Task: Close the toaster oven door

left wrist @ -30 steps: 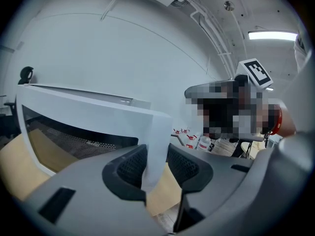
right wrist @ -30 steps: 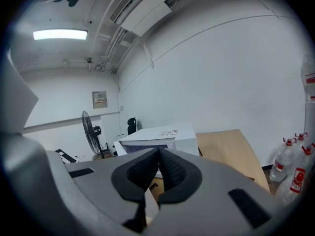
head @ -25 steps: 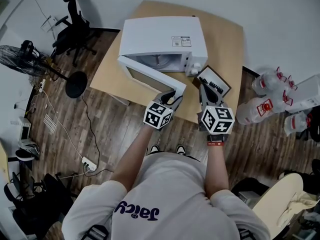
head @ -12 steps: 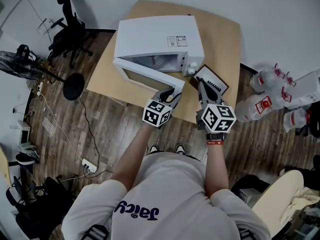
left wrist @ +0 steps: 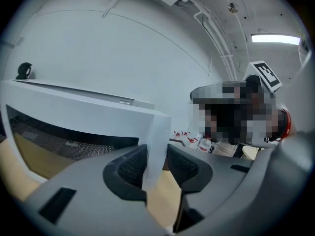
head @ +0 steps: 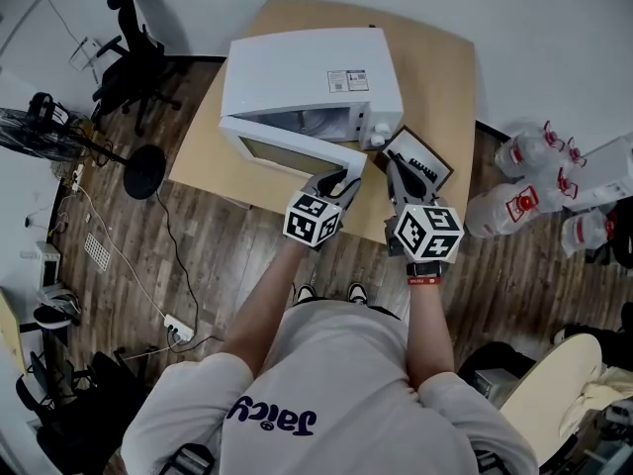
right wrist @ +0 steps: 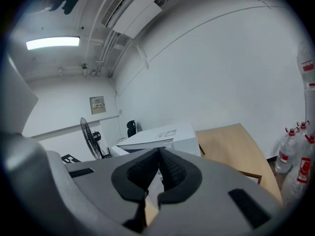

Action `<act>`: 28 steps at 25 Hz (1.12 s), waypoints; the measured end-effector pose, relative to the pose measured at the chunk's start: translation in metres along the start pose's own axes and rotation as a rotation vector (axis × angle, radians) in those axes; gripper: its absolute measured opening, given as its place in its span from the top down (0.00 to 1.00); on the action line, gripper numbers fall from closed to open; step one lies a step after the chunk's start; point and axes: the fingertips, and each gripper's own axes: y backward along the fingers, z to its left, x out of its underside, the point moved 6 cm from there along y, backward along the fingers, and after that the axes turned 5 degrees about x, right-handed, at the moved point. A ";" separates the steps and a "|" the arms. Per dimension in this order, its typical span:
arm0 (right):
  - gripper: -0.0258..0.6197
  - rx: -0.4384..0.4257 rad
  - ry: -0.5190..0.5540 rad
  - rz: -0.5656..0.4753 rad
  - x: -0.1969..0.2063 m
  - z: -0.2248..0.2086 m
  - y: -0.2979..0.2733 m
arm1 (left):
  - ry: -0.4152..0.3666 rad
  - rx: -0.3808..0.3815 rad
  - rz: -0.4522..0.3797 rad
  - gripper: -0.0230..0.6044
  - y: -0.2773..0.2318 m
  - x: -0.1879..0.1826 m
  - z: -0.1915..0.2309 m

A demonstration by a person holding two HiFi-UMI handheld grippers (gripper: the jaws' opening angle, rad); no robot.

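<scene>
Toaster oven door (head: pixel 294 150), white with a dark window, stands ajar over the tan wooden table (head: pixel 435 77). The left gripper (head: pixel 337 180) pinches its near-right free edge, its jaws having just been closing. The right gripper (head: pixel 400 170) is closed and empty. Swing the door far-left along its hinge arc without twisting.

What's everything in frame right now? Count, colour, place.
toaster oven: 1, white, on table, door part open
table: 1, tan wood, centre
framed panel: 1, black with wood frame, on table right of oven
water jugs: at least 3, clear with red caps, floor right
office chair: 1, black, top left
fan: 1, black, left edge
power strip: 1, white, floor left
left tongs: 1, grey, clamped on door edge
right tongs: 1, grey, shut, empty, by oven's right front
</scene>
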 end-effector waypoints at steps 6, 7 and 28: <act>0.94 -0.007 0.003 0.013 0.003 -0.004 -0.007 | 0.003 -0.002 0.002 0.75 -0.012 -0.002 0.003; 0.94 -0.008 0.003 0.014 0.003 -0.003 -0.008 | 0.006 -0.004 0.001 0.76 -0.013 -0.004 0.004; 0.94 0.015 0.004 0.067 0.013 -0.012 -0.009 | 0.035 -0.061 0.000 0.78 -0.038 -0.023 0.024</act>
